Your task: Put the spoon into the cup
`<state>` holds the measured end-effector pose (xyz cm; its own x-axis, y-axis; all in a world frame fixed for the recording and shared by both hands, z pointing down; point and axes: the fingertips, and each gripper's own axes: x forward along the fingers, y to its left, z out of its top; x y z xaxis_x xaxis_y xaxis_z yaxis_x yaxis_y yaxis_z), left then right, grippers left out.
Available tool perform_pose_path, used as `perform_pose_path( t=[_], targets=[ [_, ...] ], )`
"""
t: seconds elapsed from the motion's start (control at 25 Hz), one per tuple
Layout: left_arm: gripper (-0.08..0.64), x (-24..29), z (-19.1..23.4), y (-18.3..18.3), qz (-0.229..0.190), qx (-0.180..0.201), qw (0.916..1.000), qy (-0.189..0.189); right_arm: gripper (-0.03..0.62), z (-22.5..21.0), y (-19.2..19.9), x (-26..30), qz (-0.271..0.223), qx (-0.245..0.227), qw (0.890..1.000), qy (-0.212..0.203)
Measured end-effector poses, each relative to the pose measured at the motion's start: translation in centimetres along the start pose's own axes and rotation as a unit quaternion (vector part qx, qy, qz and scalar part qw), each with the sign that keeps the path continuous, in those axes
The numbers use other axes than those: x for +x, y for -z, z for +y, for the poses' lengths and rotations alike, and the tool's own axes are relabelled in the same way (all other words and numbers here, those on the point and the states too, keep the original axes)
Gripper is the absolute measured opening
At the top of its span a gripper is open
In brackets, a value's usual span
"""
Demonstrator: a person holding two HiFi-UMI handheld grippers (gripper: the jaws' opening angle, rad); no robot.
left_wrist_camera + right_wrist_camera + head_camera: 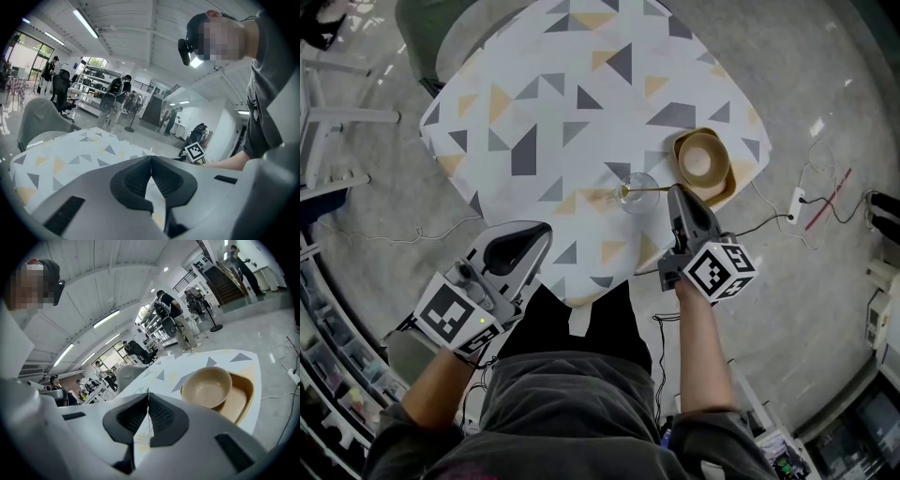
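Right gripper pinches gold spoon handle, bowl end inside clear cup.

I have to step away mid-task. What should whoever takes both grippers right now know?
Left gripper: fingers together, empty, hanging at the near edge of the table, away from the cup.
Right gripper: shut on the handle of the spoon.
Cup: clear glass, upright on the table, beside the bowl on its plate.
Done: spoon is lifted, with its scoop end at the cup's mouth.
Left: probably lower it in, open the right fingers, then draw back without tipping the cup.
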<state>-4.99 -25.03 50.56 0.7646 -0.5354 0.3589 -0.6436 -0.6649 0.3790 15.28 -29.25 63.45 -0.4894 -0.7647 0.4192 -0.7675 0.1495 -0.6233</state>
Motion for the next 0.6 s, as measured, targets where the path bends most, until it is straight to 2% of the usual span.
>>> perform_pose_path(
  t=[0.6],
  targets=[
    [0.017,-0.4,-0.2,-1.3,-0.007,0.009,0.9999,0.005,0.026,-0.2,0.6,0.1,0.025,-0.014,0.999,0.022]
  ],
)
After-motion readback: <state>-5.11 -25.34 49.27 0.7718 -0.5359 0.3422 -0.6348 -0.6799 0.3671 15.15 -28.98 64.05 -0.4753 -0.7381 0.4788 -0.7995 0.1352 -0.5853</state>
